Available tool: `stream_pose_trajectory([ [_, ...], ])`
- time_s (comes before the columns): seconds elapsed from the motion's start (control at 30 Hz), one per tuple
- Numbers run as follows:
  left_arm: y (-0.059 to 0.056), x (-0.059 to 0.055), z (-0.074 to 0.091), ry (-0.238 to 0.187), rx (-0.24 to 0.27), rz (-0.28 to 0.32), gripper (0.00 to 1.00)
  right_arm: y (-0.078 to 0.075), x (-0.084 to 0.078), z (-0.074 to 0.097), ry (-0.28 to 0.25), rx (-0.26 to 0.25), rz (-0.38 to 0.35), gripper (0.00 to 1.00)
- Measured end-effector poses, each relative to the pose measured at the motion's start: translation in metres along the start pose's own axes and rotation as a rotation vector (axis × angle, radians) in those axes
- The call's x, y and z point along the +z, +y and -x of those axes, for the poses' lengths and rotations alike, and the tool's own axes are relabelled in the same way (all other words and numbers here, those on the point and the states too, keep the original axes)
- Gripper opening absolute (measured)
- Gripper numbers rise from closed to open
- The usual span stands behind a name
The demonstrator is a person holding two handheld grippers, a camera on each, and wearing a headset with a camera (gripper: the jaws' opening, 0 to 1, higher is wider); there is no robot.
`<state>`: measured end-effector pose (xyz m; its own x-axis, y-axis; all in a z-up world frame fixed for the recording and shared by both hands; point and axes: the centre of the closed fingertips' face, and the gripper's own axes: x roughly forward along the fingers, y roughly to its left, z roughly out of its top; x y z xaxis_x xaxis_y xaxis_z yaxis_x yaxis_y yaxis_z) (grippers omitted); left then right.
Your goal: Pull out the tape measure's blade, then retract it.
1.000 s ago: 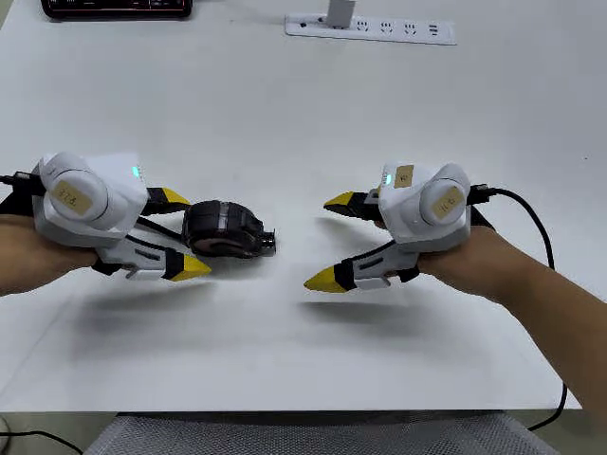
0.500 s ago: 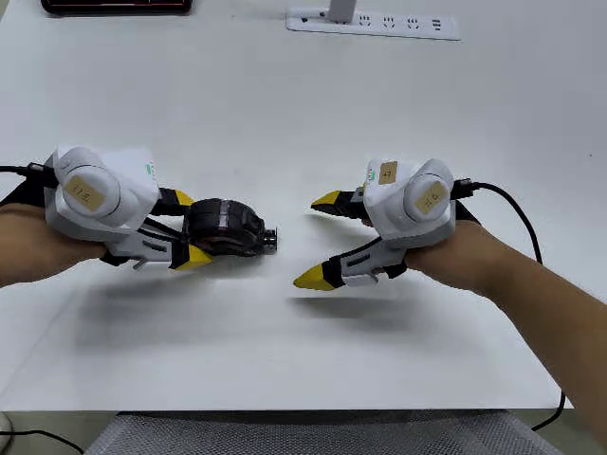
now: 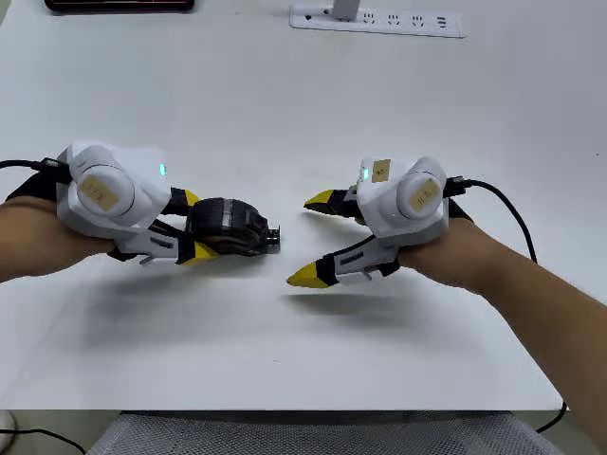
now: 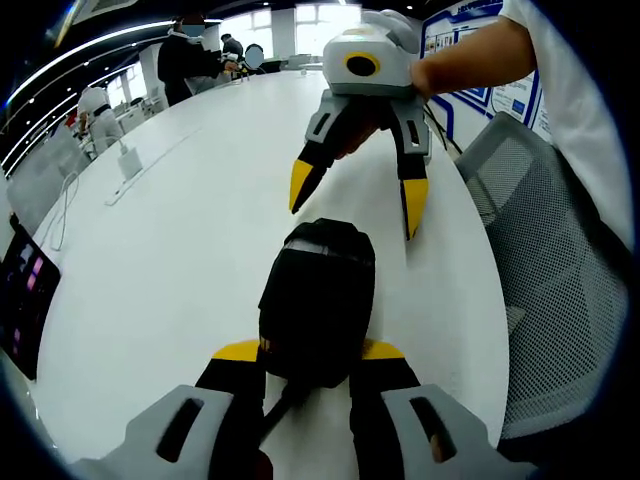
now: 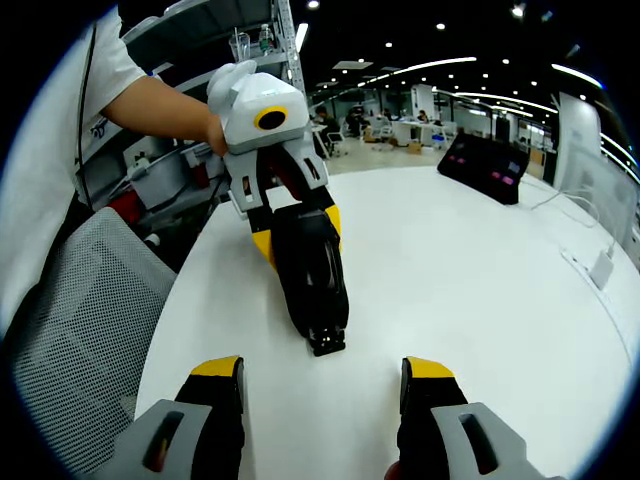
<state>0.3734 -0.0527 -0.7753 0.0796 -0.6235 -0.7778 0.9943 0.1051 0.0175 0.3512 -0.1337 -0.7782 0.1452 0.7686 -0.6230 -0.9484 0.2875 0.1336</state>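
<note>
The tape measure (image 3: pixel 230 227) lay on its side on the white surface (image 3: pixel 285 114), a black case with a grey band. Its blade was all inside, and the small hook end pointed toward my right hand. My left tongs (image 3: pixel 194 226) were clamped on it, one yellow tip against each flank of the case. In the left gripper view the case (image 4: pixel 318 300) sat squeezed between those tips (image 4: pixel 312 352). A second before, the same tongs had stood wider, loosely around the case. Half a second before, they had already drawn in against it. The case itself had barely shifted on the surface.

My right tongs (image 3: pixel 301 240) hung apart, holding nothing, their tips just beside the hook end but not touching it. They had come in from farther right over the last second, so the gap to the hook was clearly narrower. In the right gripper view the case (image 5: pixel 312 270) ran straight away from my spread tips (image 5: pixel 322 368). The hook sat between them and a little ahead, and the left tongs (image 5: pixel 298 228) gripped the far end. From the left gripper view the right tongs (image 4: pixel 355 200) faced me, open, just past the case.

A black cable (image 3: pixel 503 213) trailed from the right gripper. A white power strip (image 3: pixel 377 20) lay at the far edge of the surface, well apart from the work.
</note>
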Motion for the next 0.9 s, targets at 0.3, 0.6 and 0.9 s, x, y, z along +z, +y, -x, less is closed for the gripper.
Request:
stream_pose_trajectory([
  [0.3, 0.001, -0.001, 0.0, 0.013, 0.006, -0.003, 0.26, -0.001, 0.005, -0.011, -0.02, 0.001, 0.005, 0.55],
  [0.6, 0.0, -0.002, 0.0, 0.026, -0.001, 0.0, 0.26, -0.005, 0.008, -0.019, -0.035, -0.018, 0.064, 0.39],
  [0.9, 0.0, -0.002, 0.0, 0.034, -0.009, 0.0, 0.26, -0.004, 0.008, -0.026, -0.041, -0.012, 0.111, 0.26],
])
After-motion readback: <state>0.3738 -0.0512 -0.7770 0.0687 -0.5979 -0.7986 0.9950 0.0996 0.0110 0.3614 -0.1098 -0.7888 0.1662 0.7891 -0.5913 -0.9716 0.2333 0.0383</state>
